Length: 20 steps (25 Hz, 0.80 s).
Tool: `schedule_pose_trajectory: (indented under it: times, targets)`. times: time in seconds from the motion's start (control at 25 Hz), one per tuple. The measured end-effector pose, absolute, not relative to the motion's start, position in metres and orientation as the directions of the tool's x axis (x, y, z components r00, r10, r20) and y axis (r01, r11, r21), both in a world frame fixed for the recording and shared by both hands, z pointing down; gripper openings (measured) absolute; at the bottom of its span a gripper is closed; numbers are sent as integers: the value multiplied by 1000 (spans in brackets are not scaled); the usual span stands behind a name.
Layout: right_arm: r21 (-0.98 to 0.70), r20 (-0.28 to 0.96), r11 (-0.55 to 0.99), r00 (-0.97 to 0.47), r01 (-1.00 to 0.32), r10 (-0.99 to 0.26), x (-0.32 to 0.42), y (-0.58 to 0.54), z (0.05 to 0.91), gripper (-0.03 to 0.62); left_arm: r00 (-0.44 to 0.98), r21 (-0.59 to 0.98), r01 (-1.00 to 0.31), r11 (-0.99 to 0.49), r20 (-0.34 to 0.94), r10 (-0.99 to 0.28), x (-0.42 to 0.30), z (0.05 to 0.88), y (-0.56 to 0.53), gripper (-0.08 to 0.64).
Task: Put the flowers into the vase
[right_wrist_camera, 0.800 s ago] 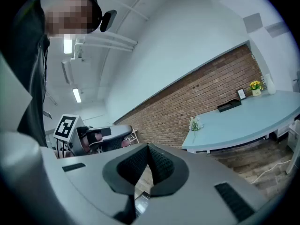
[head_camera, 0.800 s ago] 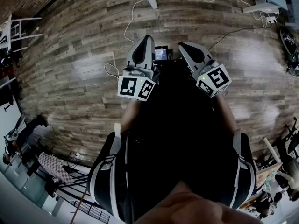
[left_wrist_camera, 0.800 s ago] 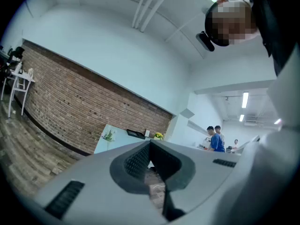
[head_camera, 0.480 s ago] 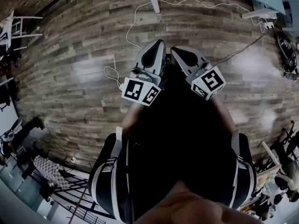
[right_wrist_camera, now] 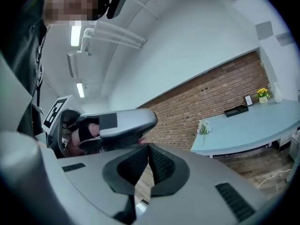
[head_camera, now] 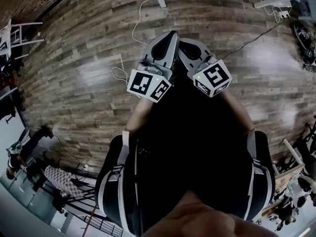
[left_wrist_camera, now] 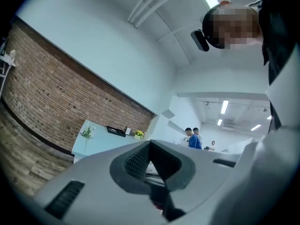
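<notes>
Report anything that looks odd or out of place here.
Nothing is spilled or damaged. One oddity: the left tool and the right tool are shut and empty, tips close together over the wood floor. A white cable lies loose across it.

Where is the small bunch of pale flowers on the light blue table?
In the right gripper view, find the red brick wall, then the light blue table before it. The small bunch of pale green-stemmed flowers stands alone at the table's left end; the flat black tray and yellow flowers sit farther right.
</notes>
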State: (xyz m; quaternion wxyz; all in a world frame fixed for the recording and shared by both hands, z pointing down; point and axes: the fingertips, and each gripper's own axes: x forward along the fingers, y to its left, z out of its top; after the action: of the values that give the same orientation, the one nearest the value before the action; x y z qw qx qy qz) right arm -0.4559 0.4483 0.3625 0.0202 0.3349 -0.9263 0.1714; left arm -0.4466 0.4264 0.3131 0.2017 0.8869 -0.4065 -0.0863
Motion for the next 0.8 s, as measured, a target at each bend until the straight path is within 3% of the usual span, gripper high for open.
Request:
schedule_pose_trajectory:
  times: [0.2,0.48,0.8]
  targets:
    - [-331,85,728,-787,-601,-611,-435,436,363,18,656,379,-704,-601,23,-754,-436,313,412,18]
    - [-374,149,562,-646,-737,-748,-357,425,385,18,371,193,-918,-345,121,-921,-484,337,408,18]
    - [-321,208,595,-668,-737,-715,-326,433,407,18,284,234,-940,-248,136,-949,-479,354,423,18]
